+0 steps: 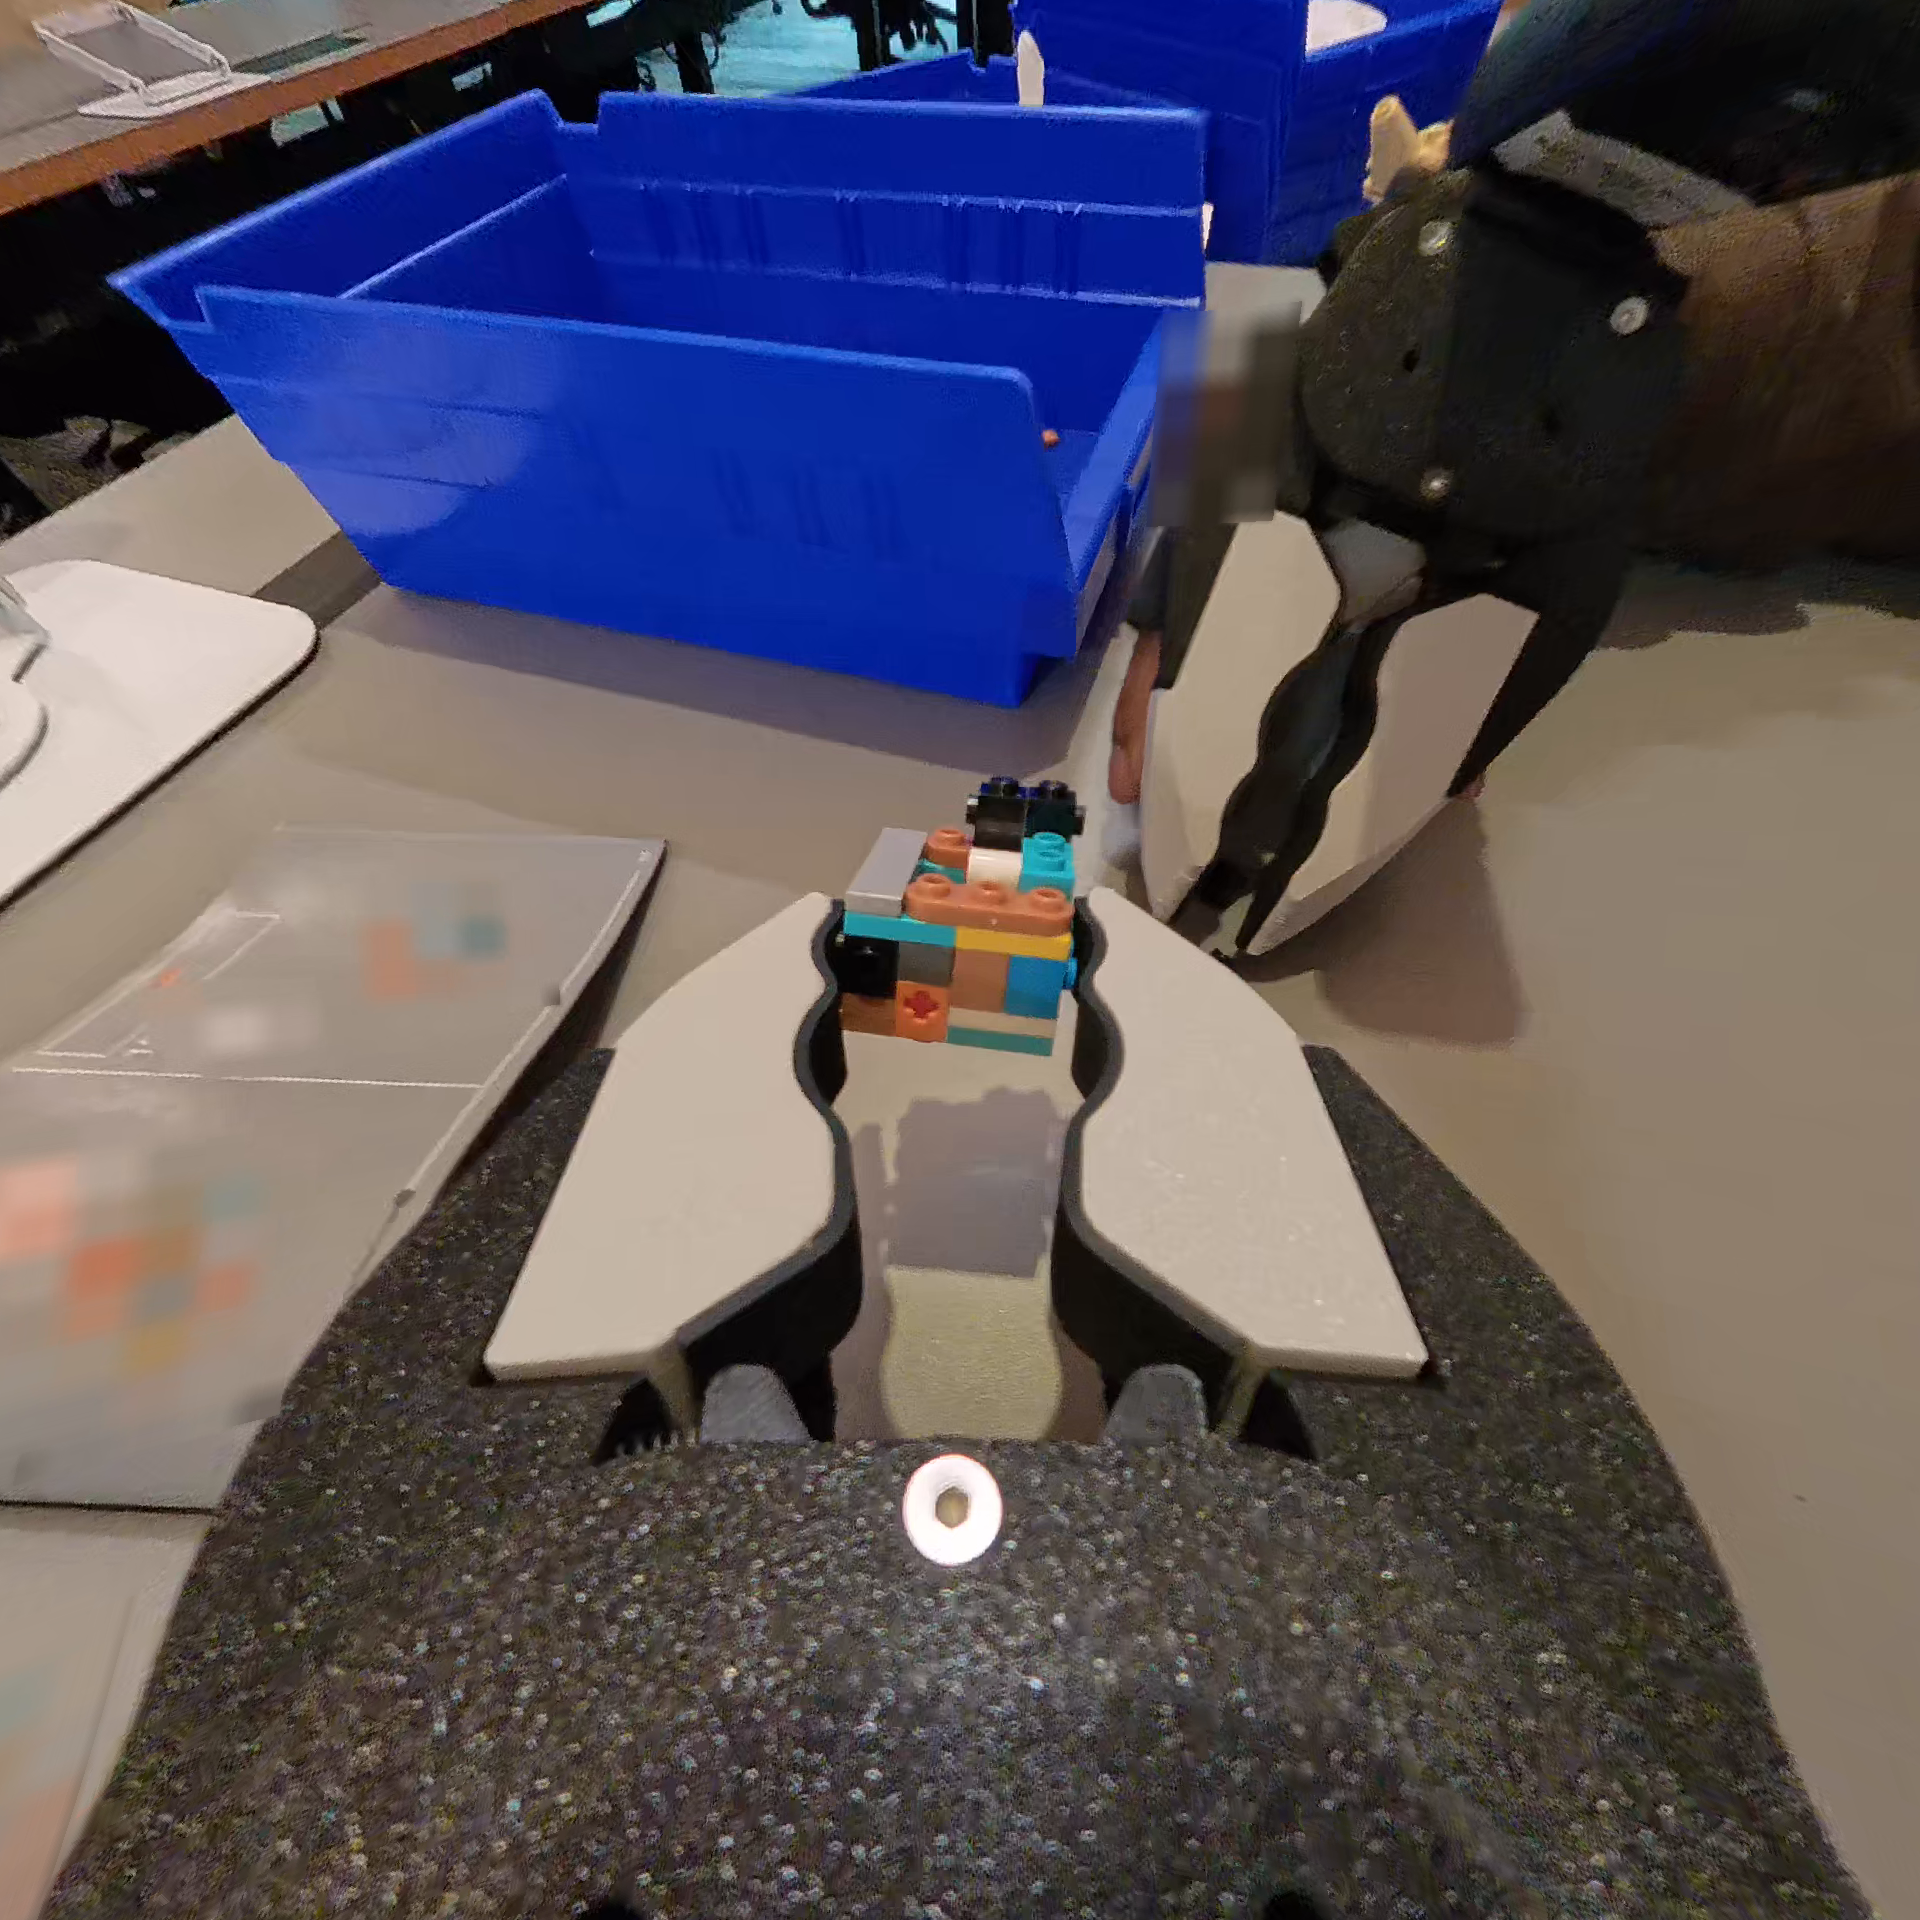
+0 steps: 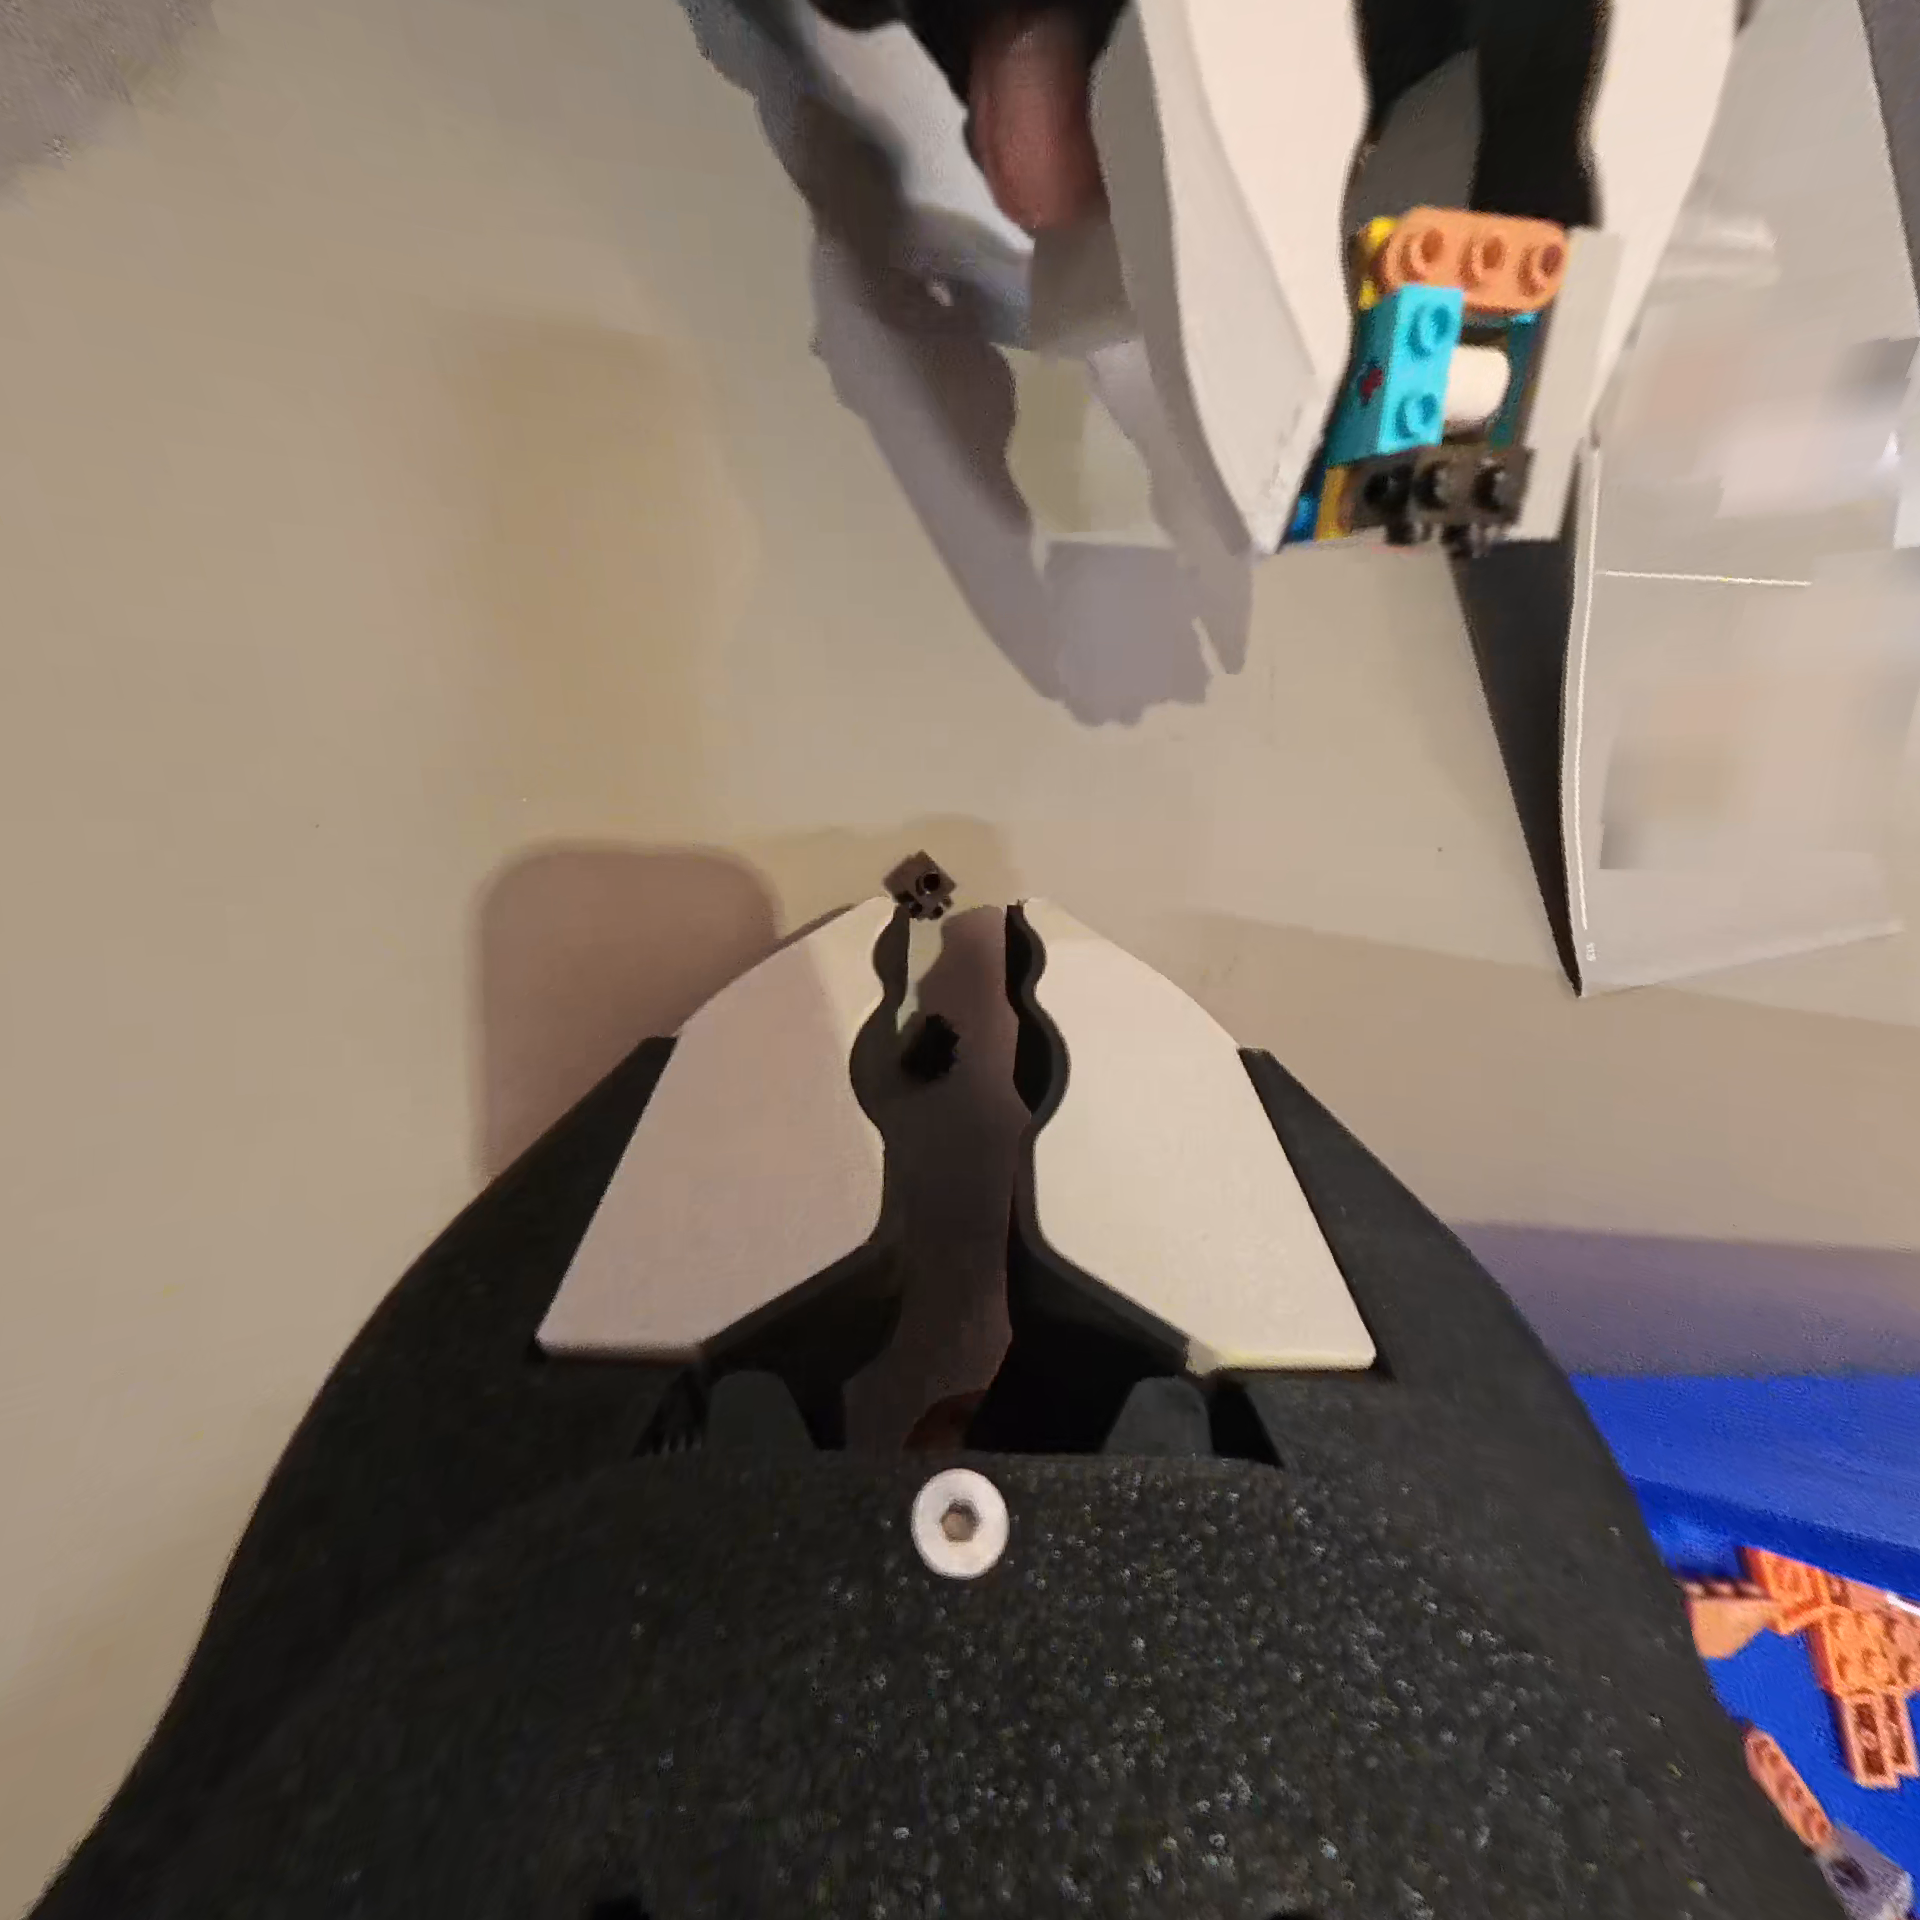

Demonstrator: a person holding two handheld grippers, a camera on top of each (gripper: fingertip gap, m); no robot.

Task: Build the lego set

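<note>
Right now the left gripper is clamped on the sides of a multicoloured lego block, holding it above the grey table in front of a blue bin. An instruction sheet lies to its left. The right gripper points down at the table just beside it, its fingertips parted a little, with a tiny dark lego piece at the tip of one finger and another small black piece lying between them. Orange bricks fill the bin nearby.
</note>
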